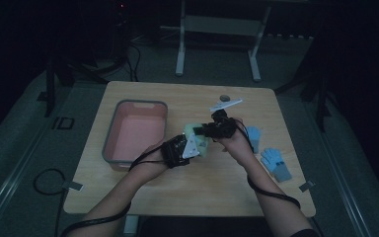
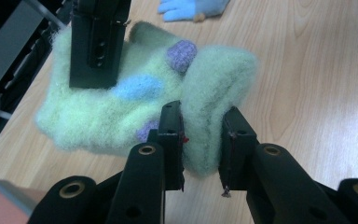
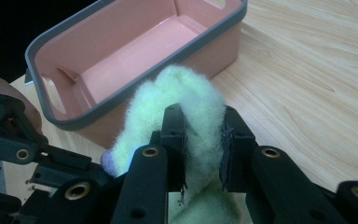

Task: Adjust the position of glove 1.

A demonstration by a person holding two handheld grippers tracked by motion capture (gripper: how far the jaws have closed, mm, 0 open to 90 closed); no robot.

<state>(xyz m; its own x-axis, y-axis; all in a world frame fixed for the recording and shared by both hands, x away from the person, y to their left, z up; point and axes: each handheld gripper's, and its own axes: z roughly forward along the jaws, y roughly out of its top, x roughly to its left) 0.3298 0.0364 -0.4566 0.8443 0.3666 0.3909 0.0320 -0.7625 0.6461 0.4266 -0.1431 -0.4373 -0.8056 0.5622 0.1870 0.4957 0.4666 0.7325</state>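
In your high view, the fuzzy green sock is mostly covered by both tongs, so you cannot make out its shape or its coloured patches there. In your right gripper view, the pink bin beyond the sock is cut off at the top edge, and the sock's lower part runs out of the bottom edge behind the jaws. Past the sock in your left gripper view, the blue glove is clipped by the top edge.
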